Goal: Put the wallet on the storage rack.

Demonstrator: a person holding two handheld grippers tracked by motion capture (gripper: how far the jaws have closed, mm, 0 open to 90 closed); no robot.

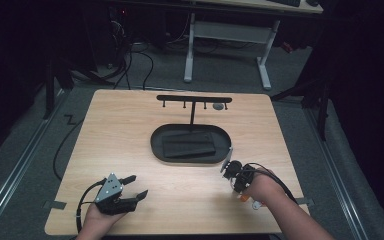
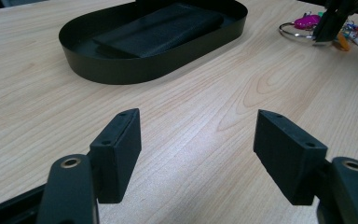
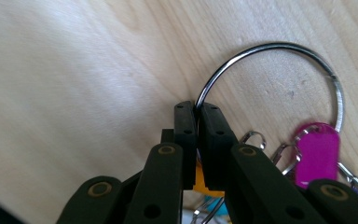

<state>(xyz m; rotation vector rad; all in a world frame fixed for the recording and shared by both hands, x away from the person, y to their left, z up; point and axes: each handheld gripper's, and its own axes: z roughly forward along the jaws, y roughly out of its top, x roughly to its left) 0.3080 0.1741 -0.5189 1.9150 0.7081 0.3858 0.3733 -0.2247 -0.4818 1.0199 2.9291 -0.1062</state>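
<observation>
Grippers sit at the near edge of the wooden table [image 1: 130, 145]: the left gripper [image 2: 198, 154] rests low with its jaws spread wide apart, while the right gripper [image 3: 198, 116] has its jaws pressed together, pinching a big metal key ring [image 3: 279, 51] with a pink tag [image 3: 316, 151]. Farther off lies an oval black tray [image 1: 156, 145], then a black hook stand [image 1: 194, 98].

black hand-held gripper [image 1: 136, 186] — brass rivets, grey plate.

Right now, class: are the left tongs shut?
No. The left tongs stand wide apart above the bare table.
</observation>
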